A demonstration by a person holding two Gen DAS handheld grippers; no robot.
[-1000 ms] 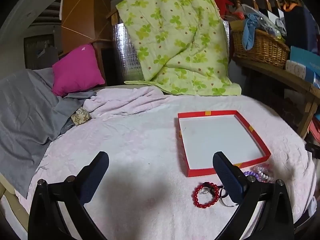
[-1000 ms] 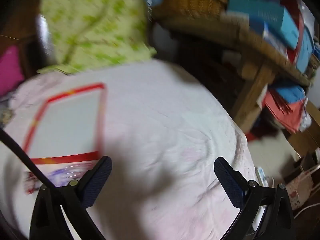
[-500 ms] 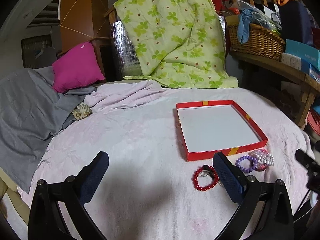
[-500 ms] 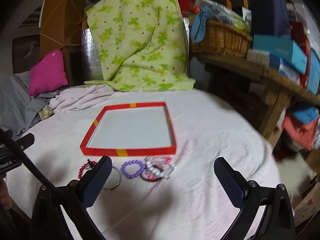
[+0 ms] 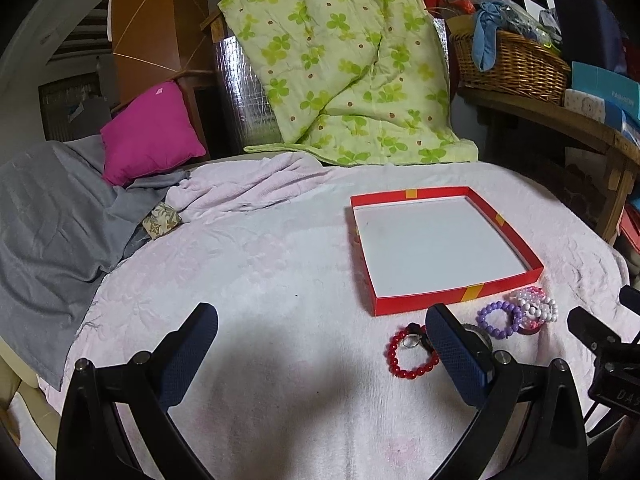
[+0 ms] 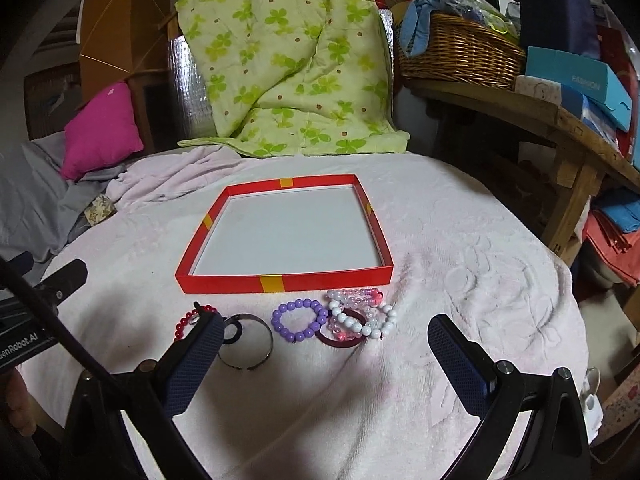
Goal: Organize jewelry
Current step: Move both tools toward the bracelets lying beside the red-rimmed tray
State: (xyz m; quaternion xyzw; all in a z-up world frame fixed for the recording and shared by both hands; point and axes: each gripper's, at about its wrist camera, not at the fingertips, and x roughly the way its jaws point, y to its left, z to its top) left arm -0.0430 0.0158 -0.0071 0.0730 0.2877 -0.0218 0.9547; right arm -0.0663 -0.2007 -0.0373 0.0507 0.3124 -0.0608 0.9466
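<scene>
A shallow red box [image 6: 320, 278] [image 5: 456, 300] with a white floor lies empty on the pale pink cloth. In front of it lie a red bead bracelet [image 5: 400, 364] [image 6: 181, 326] with a small ring [image 5: 409, 342], a metal bangle [image 6: 250, 360], a purple bead bracelet [image 6: 299, 320] [image 5: 500, 318], and a heap of white and pink bead bracelets [image 6: 360, 314] [image 5: 536, 308] on a dark red band [image 6: 340, 342]. My left gripper [image 5: 322, 354] stands open, left of the red bracelet. My right gripper [image 6: 326, 364] stands open just short of the jewelry row.
The cloth-covered table [image 6: 460, 280] drops off at the right, where a wooden shelf [image 6: 540, 112] carries a wicker basket [image 6: 456, 52] and boxes. A green floral quilt [image 6: 288, 60], a pink cushion [image 5: 150, 132] and grey fabric [image 5: 44, 220] crowd the back and left.
The right view swung left from the table's right edge and now faces the box and the jewelry. The left gripper drew back slightly, so the bracelets show more fully.
</scene>
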